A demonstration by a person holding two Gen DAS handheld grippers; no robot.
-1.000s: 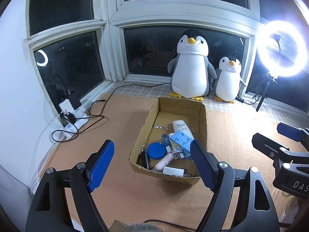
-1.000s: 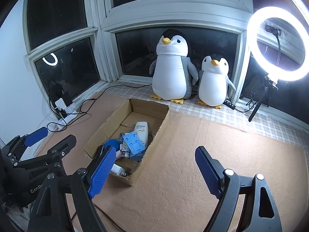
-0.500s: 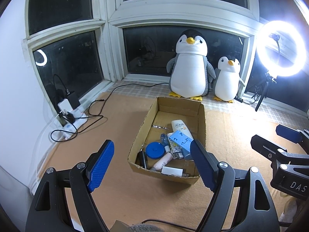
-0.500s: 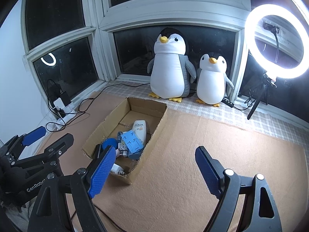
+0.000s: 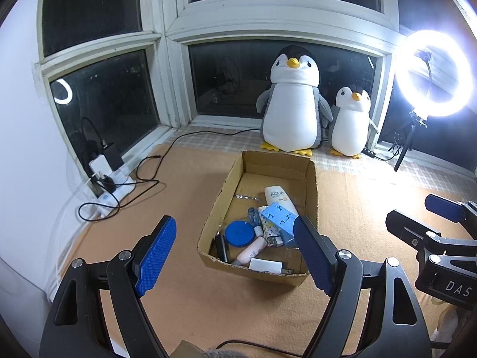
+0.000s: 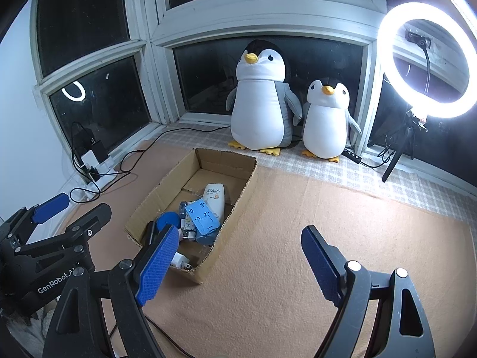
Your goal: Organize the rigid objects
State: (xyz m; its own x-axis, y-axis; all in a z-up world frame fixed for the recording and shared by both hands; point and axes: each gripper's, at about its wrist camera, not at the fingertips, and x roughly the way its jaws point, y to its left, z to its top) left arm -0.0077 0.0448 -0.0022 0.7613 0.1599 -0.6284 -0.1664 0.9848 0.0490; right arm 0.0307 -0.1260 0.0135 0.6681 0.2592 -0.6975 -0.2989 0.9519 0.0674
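We see the cardboard box (image 5: 311,185) on the tan mat (image 5: 184,179), its near end filled with a sunscreen tube (image 5: 275,197), a blue lid (image 5: 239,234) and other small items. Two plush penguins (image 6: 259,98) sit by dark windows. Our left gripper (image 5: 235,252) and right gripper (image 6: 235,264) hover spread, empty, angled down. Bare mat lies right of the box.

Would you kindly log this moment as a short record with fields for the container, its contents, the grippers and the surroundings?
container: open cardboard box on the tan mat
contents: white AQUA tube, light blue block, round blue lid, pink tube, white charger
left gripper: open, empty, short of the box
right gripper: open, empty, over the mat
background: two penguin plushies, lit ring light
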